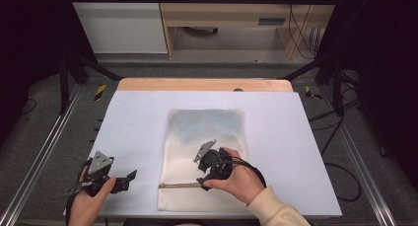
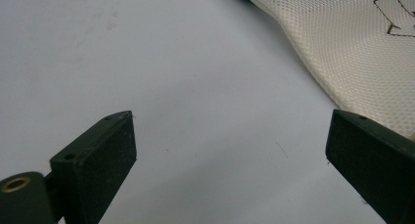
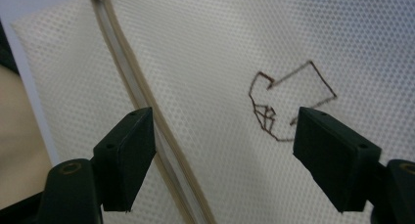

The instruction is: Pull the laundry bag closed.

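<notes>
Cream mesh bag (image 1: 204, 152), one, flat, rectangular, lying on the middle of the bench (image 1: 296, 152) with its short end toward the person. Fabric is a fine net of small holes, as the right gripper view shows close up; the high view gives only a pale sheet with a grey-blue shade across its far half.

Zip (image 1: 180, 185), one, tan, running across the bag's near end. In the right gripper view it shows as a tan band with a paler centre line (image 3: 147, 111), passing just beside one finger.

Stitched mark (image 3: 286, 101), one, dark brown thread, an angular outline on the mesh, seen between the fingers in the right gripper view. The left gripper view catches a corner of it (image 2: 396, 18) at its upper right edge.

Right gripper (image 1: 209, 174), black, held over the bag's near part beside the zip. Its fingers (image 3: 129, 155) are flat black blocks, spread, pressing on nothing, with mesh below them.

Left gripper (image 1: 125, 180), black, grey three-cornered plate on top, over bare bench left of the bag. Its fingers (image 2: 100, 160) are spread wide with nothing between them; the bag's edge (image 2: 342, 53) lies just beyond one finger.

Bench surface: smooth, matt, pale grey-white, with a wooden strip (image 1: 204, 84) along the far edge.
</notes>
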`<state>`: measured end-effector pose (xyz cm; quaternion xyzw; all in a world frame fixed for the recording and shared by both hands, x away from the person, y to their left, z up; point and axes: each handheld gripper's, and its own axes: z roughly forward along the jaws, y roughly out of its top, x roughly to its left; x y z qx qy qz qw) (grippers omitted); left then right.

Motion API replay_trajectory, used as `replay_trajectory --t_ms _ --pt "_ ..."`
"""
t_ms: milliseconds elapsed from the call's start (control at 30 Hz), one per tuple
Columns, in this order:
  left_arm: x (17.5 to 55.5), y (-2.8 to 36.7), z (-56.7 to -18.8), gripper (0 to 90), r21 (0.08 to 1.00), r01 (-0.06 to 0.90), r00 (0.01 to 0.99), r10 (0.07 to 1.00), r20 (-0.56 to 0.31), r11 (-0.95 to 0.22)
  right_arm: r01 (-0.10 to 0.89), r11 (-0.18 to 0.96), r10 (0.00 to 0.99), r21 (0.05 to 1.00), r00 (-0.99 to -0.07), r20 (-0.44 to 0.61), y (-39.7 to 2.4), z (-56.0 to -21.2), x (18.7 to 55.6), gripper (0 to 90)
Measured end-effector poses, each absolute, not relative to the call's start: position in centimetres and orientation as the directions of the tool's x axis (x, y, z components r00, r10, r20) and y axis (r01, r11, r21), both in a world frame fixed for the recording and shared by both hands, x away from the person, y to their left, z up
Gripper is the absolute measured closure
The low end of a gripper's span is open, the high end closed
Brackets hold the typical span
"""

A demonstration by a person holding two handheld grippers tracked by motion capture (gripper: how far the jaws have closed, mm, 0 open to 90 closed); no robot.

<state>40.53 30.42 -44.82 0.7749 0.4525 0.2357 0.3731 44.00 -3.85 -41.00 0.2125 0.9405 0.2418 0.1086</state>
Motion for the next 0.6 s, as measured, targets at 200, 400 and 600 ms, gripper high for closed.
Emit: replay_trajectory --t_ms 200,400,600 --pt "40.8 30.6 -44.9 4.9 0.789 0.533 0.476 0.879 0.019 -0.305 0.285 0.838 0.356 0.466 -0.932 -0.071 -0.8 -40.2 44.3 34.8" --pt "40.8 30.8 -44.9 5.0 0.789 0.534 0.471 0.882 0.021 -0.304 0.258 0.853 0.308 0.453 -0.951 -0.04 0.9 -40.2 44.3 40.4" --pt "40.8 30.9 -44.9 5.0 0.79 0.537 0.468 0.884 0.012 -0.295 0.209 0.871 0.25 0.444 -0.968 -0.035 2.2 -40.6 44.0 46.6"
